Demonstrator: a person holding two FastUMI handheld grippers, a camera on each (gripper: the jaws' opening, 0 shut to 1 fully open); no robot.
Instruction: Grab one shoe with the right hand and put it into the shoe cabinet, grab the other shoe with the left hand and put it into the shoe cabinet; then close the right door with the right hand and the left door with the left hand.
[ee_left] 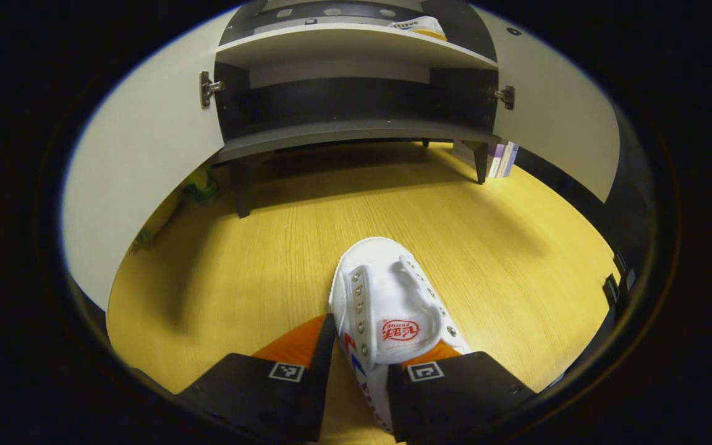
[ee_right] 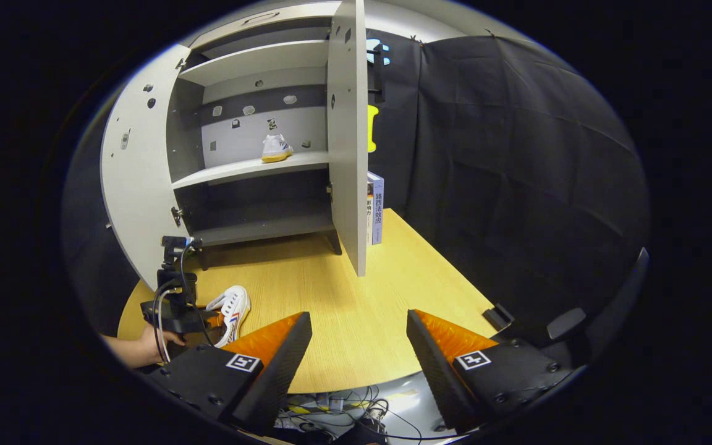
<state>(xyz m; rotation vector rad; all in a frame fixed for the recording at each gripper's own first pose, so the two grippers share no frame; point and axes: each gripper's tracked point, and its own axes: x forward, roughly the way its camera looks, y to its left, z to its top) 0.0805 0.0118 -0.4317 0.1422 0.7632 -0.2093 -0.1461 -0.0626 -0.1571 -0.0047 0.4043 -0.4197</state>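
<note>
A white shoe [ee_left: 387, 303] lies on the wooden table [ee_left: 504, 247], toe towards the shoe cabinet [ee_left: 343, 127]. My left gripper [ee_left: 362, 346] is shut on the shoe's side wall, one finger outside it and the other inside the opening. The right gripper view shows that gripper [ee_right: 177, 309], held by a hand [ee_right: 139, 346], with the shoe [ee_right: 231, 309] at its tip. The second white shoe [ee_right: 276, 148] stands on the cabinet's middle shelf [ee_right: 251, 168], also visible up top as the shoe [ee_left: 421, 26]. Both doors [ee_right: 347, 136] [ee_right: 136, 185] stand open. My right gripper [ee_right: 359, 334] is open over the table's front edge, holding nothing.
Books [ee_right: 376, 210] stand upright beside the cabinet, just behind the open right door. A green and yellow object [ee_left: 201, 182] sits behind the left door [ee_left: 133, 154]. Cables [ee_right: 343, 414] hang below the table's front edge, and a black clamp [ee_right: 499, 316] sits on its right rim.
</note>
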